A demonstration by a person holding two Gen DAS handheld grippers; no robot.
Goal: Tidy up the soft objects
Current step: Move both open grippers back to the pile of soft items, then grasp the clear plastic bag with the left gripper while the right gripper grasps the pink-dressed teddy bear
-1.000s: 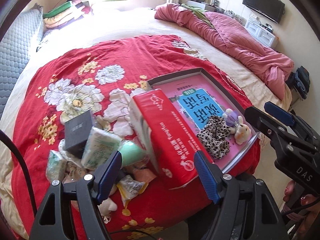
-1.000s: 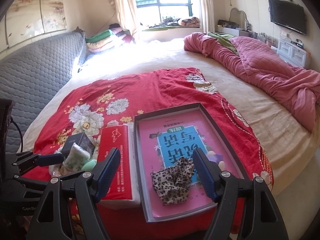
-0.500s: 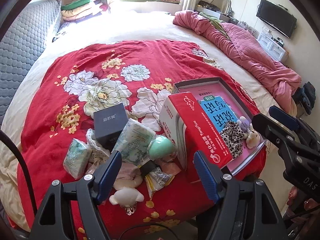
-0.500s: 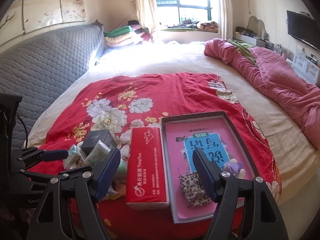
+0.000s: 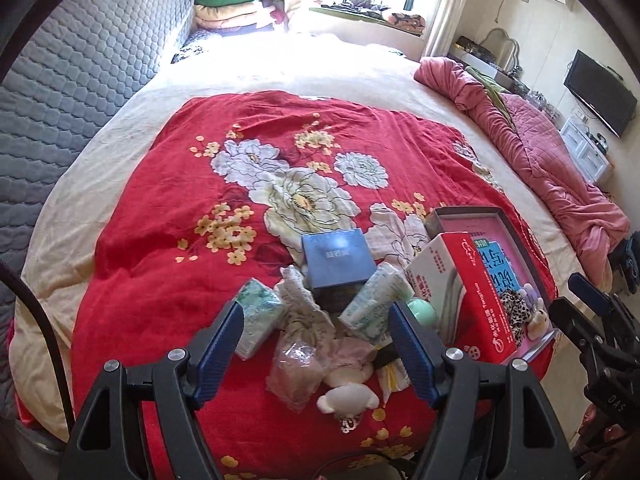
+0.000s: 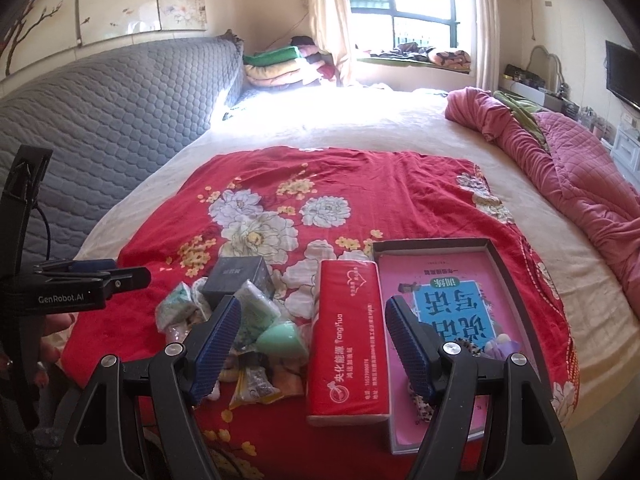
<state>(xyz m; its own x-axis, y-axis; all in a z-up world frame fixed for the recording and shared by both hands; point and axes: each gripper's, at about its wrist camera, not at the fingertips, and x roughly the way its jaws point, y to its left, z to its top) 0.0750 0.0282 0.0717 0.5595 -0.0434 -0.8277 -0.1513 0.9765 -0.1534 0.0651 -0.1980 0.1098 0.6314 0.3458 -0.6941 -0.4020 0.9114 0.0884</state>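
The left gripper (image 5: 316, 344) is spread and empty, and the white plush toy (image 5: 347, 397) lies just below and between its fingertips, probably light and squashy, so the round body seems a safer hold than the thin ears.

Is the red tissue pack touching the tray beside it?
Touching. In the right wrist view the red tissue pack lies flush along the tray, overlapping its left rim with no gap showing.

You have one red tissue box (image 6: 347, 340), one dark box (image 5: 338, 258), one tray (image 6: 504, 264), one leopard scrunchie (image 5: 514, 312), one green egg-shaped sponge (image 6: 276, 336).
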